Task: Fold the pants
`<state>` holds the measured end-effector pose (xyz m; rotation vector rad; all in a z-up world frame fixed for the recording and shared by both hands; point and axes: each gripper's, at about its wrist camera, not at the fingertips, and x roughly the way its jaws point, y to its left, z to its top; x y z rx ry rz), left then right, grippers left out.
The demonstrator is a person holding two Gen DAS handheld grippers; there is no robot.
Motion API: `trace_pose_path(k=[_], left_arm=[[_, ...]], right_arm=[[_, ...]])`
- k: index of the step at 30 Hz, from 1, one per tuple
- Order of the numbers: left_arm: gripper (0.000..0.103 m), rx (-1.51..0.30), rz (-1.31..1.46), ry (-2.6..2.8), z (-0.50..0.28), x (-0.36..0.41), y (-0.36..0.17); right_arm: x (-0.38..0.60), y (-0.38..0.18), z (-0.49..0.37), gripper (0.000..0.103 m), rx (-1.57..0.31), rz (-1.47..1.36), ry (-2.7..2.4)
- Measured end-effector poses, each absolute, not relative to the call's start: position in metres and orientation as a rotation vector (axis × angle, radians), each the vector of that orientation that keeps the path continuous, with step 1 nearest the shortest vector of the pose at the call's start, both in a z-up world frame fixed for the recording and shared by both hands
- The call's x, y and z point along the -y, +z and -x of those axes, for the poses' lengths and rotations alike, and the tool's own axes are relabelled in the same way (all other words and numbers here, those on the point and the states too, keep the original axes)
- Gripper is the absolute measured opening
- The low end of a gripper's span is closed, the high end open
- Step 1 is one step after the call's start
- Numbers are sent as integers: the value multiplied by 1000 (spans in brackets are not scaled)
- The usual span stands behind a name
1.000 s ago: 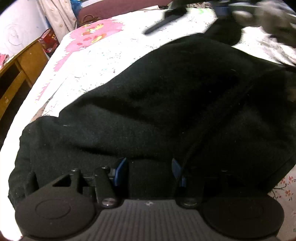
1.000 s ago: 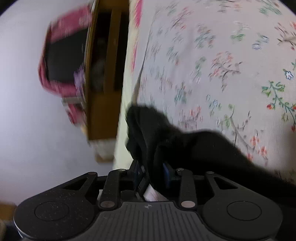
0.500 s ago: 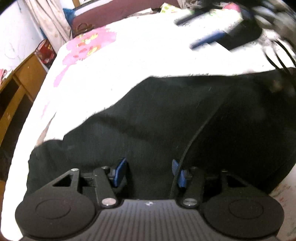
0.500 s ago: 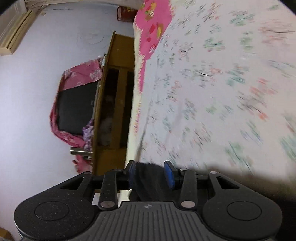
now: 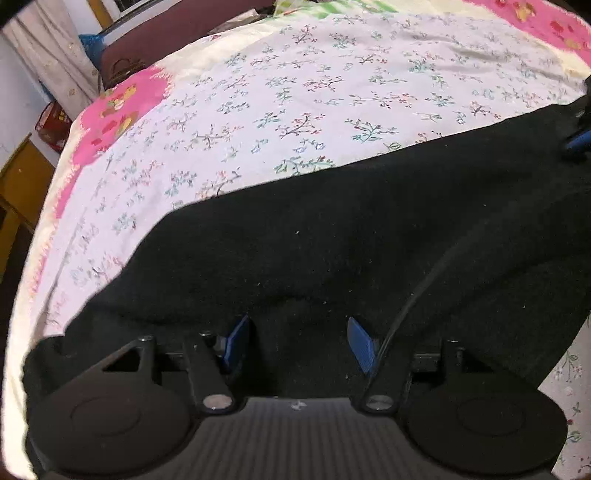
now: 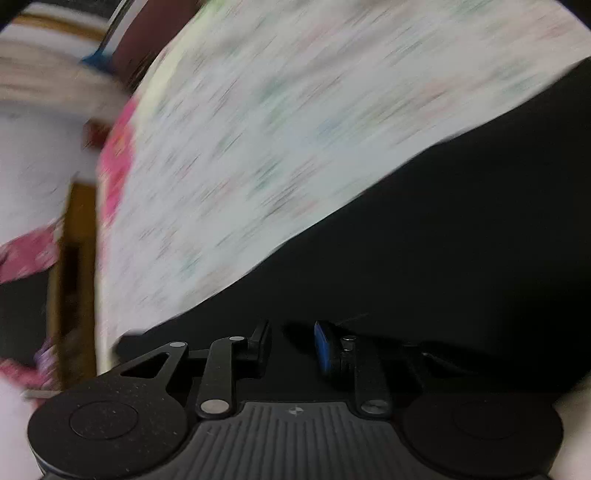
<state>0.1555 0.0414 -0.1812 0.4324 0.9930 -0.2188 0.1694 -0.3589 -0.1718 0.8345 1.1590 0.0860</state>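
Black pants (image 5: 332, 236) lie across the floral bed sheet (image 5: 295, 103), filling the lower half of both views. My left gripper (image 5: 299, 343) sits low over them near one end. Its jaws are opening, its blue pads (image 5: 238, 343) stand apart, and black cloth lies between them. The right wrist view is blurred by motion. My right gripper (image 6: 291, 345) is over the pants (image 6: 443, 240), its jaws closing with dark cloth in the narrow gap. In the left wrist view the right gripper (image 5: 578, 138) shows at the far right edge, on the pants' upper border.
A pink patch (image 5: 118, 114) marks the sheet's far left corner. Beyond the bed's left edge stand a wooden cabinet (image 5: 22, 184) and a red bag (image 5: 51, 125). A curtain (image 5: 48, 55) and a dark maroon headboard (image 5: 177, 33) close the far end.
The right gripper has swung from the bed's edge by the cabinet across the sheet to above the pants, cloth still between its pads. The left view has shifted and shows more bare sheet.
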Motion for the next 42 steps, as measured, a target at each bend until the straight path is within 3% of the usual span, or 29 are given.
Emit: trace_pose_path(k=[3, 4, 9, 16, 31, 42], left_arm=[[68, -975, -475, -264, -157, -15, -170], [68, -966, -486, -287, -156, -1, -166], [68, -907, -545, -426, -151, 67, -160], [68, -893, -573, -566, -131, 116, -158], [68, -856, -656, -625, -121, 133, -157], [68, -867, -635, -629, -117, 128, -158]], right_arm=[[399, -167, -146, 33, -1093, -893, -1], [412, -163, -136, 35, -1071, -891, -33], [452, -160, -96, 36, -918, -985, -141], [479, -185, -67, 39, -906, -1091, -185], [506, -169, -65, 41, -805, -1104, -252], [481, -184, -66, 42, -900, -1163, -212]])
